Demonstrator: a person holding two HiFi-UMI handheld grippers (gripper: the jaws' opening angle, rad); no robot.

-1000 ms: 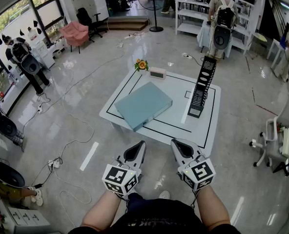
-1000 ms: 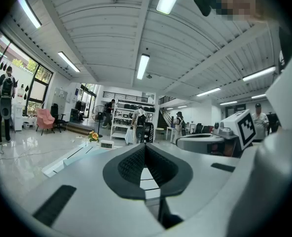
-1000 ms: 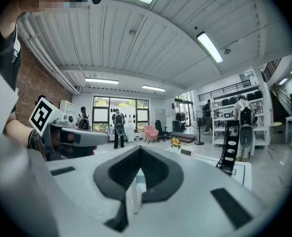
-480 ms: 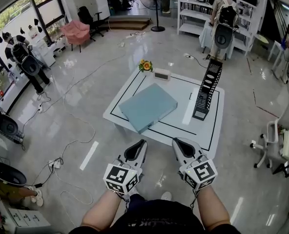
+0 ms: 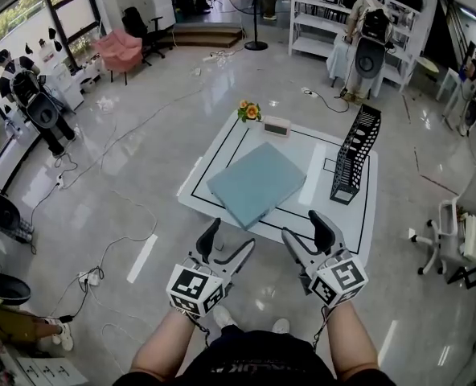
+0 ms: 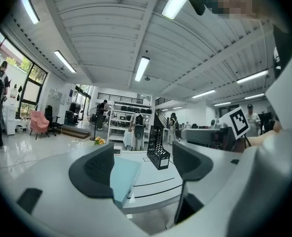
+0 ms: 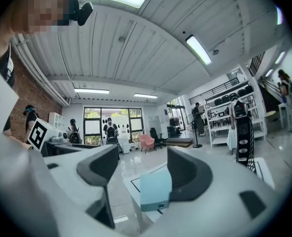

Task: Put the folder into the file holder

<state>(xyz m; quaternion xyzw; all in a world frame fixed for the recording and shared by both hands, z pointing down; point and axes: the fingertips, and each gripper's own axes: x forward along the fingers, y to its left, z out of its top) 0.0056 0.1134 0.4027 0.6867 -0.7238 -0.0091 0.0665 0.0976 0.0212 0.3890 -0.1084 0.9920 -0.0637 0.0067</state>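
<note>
A flat teal folder point(image 5: 256, 183) lies on the low white table point(image 5: 346, 215), left of centre. The black mesh file holder point(image 5: 355, 155) stands upright near the table's right edge. Both grippers hover level in front of the table's near edge, short of the folder. My left gripper point(image 5: 228, 244) has just been opening and stands open with nothing between its jaws. My right gripper point(image 5: 305, 230) has also just been opening and is empty. In the left gripper view the folder point(image 6: 124, 177) and file holder point(image 6: 158, 147) lie ahead of the gripper point(image 6: 143, 169). The right gripper view shows the folder's corner point(image 7: 155, 191) beyond the gripper point(image 7: 143, 174).
A small flower pot point(image 5: 250, 111) and a white box point(image 5: 276, 125) sit at the table's far edge. A white strip point(image 5: 311, 185) lies between folder and holder. Cables cross the floor at left. An office chair point(image 5: 455, 232) stands right of the table. A person point(image 5: 367, 43) stands at the shelves behind.
Both grippers' jaws went from shut to open. Both hands moved forward toward the table's near edge, and the table now sits closer in the head view.
</note>
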